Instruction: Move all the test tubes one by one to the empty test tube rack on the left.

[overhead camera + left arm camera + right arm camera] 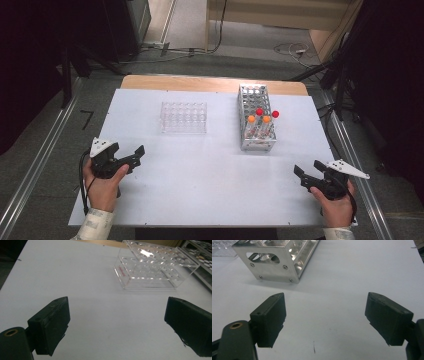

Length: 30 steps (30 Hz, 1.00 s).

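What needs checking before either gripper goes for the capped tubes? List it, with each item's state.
1. Left gripper open, nothing between jaws: ok.
2. Right gripper open, nothing between jaws: ok.
3. Four red- and orange-capped tubes standing in the silver metal rack: ok.
4. Clear plastic rack free of tubes: ok.
5. Bare white table between grippers and racks: ok.
6. How firmly the tubes sit: cannot tell.

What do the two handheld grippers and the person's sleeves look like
Both the left gripper and the right gripper are black, with two blocky jaws and a pale three-cornered plate on top. A dark cable trails from each. The sleeves are light, with a faint pattern.
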Motion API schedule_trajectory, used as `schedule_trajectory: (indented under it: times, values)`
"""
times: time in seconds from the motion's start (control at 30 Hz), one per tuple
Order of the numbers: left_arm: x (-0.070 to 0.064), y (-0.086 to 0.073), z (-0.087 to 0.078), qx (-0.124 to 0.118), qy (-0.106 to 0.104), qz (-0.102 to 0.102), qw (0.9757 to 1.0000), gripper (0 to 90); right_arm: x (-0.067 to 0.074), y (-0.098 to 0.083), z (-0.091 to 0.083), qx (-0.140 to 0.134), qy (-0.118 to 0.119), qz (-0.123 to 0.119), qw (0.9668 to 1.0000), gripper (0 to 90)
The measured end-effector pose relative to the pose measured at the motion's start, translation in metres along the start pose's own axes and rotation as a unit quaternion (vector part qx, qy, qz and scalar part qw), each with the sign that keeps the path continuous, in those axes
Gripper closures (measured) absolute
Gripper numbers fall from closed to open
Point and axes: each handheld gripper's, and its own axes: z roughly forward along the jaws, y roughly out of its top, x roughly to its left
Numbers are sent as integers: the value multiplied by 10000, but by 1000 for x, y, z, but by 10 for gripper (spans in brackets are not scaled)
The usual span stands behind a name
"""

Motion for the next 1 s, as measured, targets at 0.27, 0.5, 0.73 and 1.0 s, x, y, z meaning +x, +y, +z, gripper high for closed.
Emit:
schedule_trajectory:
  times: [0.27, 0.5, 0.73, 1.0]
  values:
    - [0, -1, 3, -9, 4, 17, 10000, 66, 1, 2, 1, 6, -7, -35, 10000, 160]
    - [0, -2, 4, -59, 83, 30, 9999, 66, 7, 10, 1, -72, 121, -80, 9999, 182]
    - [-1, -2, 5, -23, 76, 47, 10000, 66, 23, 25, 13, -86, 292, -370, 9988, 238]
    - [-3, -2, 4, -66, 62, 65, 9999, 67, 30, 42, 26, -140, 328, -519, 9980, 323]
